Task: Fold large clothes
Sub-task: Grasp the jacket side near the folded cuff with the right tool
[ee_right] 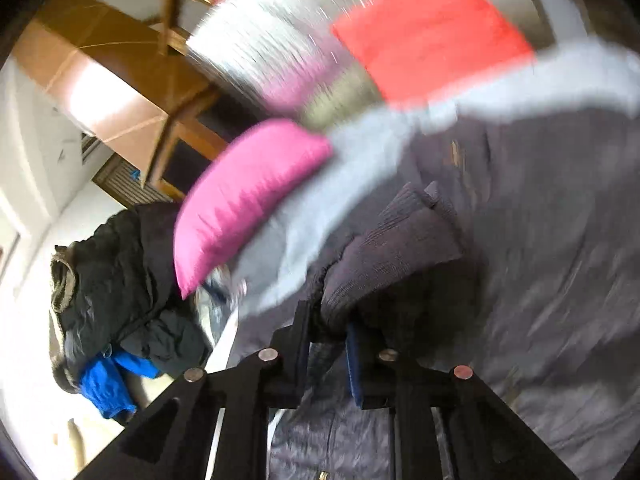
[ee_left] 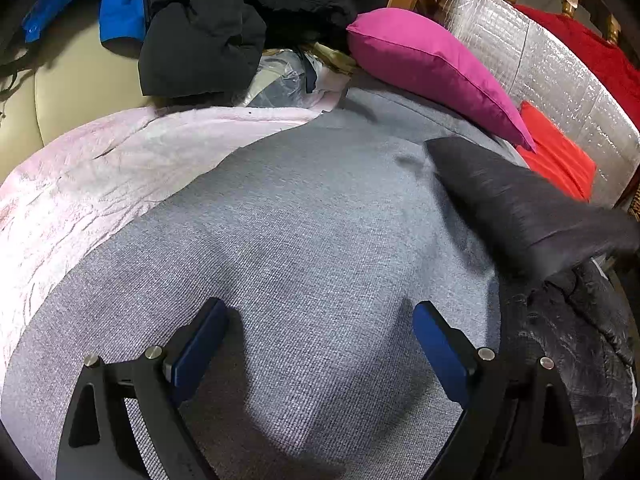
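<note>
Right hand-held gripper (ee_right: 328, 344) clamped on the ribbed cuff (ee_right: 384, 256) of a dark jacket (ee_right: 540, 280); left hand-held gripper (ee_left: 320, 328) spread wide and holding nothing.

The left one hung over a grey woven cover (ee_left: 300, 240) with its blue pads (ee_left: 436, 352) far apart and bare fabric between them. The jacket lay at the right edge of that cover, one dark sleeve (ee_left: 516, 204) lifted above it and blurred. A pale pink sheet (ee_left: 100, 172) lay along the cover's left side. Behind stood a magenta cushion (ee_left: 432, 68), a red cushion (ee_left: 556, 156) and a silver quilted panel (ee_left: 560, 68). A heap of black clothing (ee_left: 224, 20) with a blue garment (ee_left: 120, 12) sat at the far left. The right wrist view was heavily motion-blurred.
</note>
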A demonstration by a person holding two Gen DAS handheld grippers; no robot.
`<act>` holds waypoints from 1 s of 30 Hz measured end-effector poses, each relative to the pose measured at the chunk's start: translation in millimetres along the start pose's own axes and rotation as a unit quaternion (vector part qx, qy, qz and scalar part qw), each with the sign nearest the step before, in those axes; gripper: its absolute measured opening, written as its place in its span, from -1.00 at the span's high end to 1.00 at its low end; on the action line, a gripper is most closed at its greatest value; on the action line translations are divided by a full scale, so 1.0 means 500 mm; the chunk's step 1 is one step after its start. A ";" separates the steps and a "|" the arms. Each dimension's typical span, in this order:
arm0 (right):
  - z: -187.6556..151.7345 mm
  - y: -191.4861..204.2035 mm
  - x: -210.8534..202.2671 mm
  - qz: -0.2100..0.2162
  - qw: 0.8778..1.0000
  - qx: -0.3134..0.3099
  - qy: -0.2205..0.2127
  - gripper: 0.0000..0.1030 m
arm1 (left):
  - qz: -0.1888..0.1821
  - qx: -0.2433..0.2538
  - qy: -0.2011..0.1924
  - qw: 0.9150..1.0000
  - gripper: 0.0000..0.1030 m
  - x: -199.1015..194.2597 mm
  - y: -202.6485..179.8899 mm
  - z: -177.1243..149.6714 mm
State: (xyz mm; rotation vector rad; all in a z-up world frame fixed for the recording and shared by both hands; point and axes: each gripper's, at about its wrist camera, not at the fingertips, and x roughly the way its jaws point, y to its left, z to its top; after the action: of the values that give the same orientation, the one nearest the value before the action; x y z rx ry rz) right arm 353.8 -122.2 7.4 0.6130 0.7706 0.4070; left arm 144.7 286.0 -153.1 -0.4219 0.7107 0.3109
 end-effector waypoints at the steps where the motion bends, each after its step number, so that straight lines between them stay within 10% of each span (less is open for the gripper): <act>1: 0.026 0.007 -0.026 -0.008 1.000 -0.016 -0.018 0.65 | 0.001 0.001 0.000 1.000 -0.82 -0.001 -0.001 0.000; 8: 0.137 -0.049 -0.162 -0.123 0.982 -0.089 -0.110 0.66 | 0.014 0.009 0.004 1.000 -0.82 -0.001 -0.009 0.000; 15: 0.086 -0.249 -0.150 -0.215 0.971 -0.079 -0.067 0.66 | 0.035 0.024 0.013 0.999 -0.82 0.001 -0.025 0.006; 24: 0.009 -0.356 -0.128 -0.214 0.974 -0.067 -0.029 0.66 | 0.019 0.009 0.023 1.000 -0.82 -0.038 -0.117 0.098; 30: -0.020 -0.405 -0.133 -0.195 0.980 -0.038 -0.026 0.66 | -0.027 0.125 -0.005 0.992 -0.82 -0.027 -0.358 0.152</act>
State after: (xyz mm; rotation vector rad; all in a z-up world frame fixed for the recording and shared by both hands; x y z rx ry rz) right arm 326.9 -307.7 -94.5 0.3863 0.8011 0.0598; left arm 251.5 164.2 -44.5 -0.2013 0.7179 0.1706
